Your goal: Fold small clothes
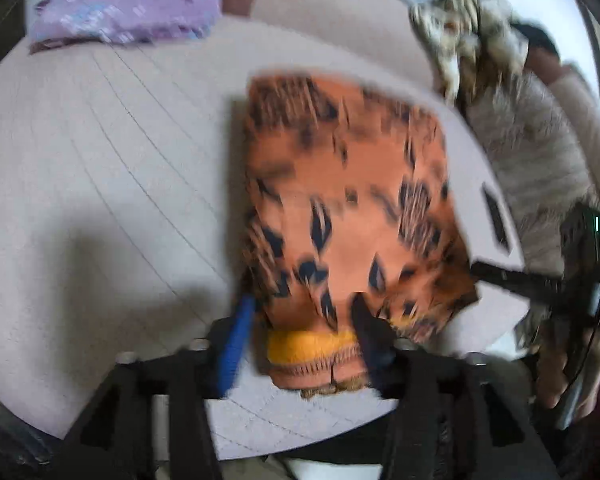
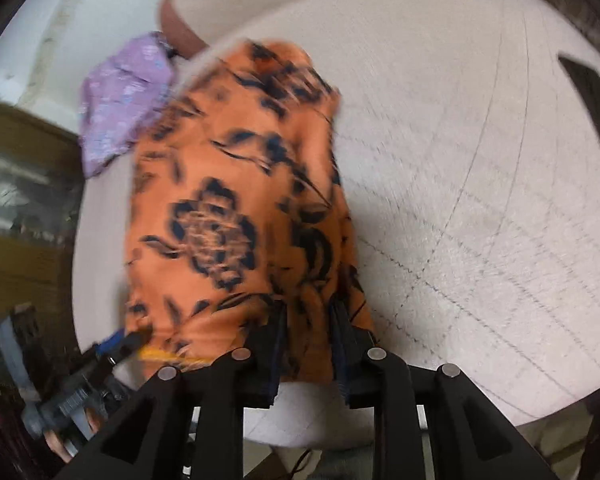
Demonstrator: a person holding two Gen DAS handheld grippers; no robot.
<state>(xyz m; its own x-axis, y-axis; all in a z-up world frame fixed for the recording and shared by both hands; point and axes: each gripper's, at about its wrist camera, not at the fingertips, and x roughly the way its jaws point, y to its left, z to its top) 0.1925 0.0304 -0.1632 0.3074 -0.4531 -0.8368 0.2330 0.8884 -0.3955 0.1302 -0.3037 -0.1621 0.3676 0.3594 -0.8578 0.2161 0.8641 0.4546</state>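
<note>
An orange garment with a black flower print lies on the pale quilted table, folded into a long strip with a yellow band at its near end. My left gripper grips that near edge, cloth between its fingers. My right gripper is shut on the garment's other near corner. The right gripper shows in the left wrist view at the cloth's right corner. The left gripper shows in the right wrist view at the lower left. Both views are motion-blurred.
A folded purple garment lies at the table's far left, also in the right wrist view. A heap of patterned clothes sits at the far right. A dark flat rectangle lies on the table.
</note>
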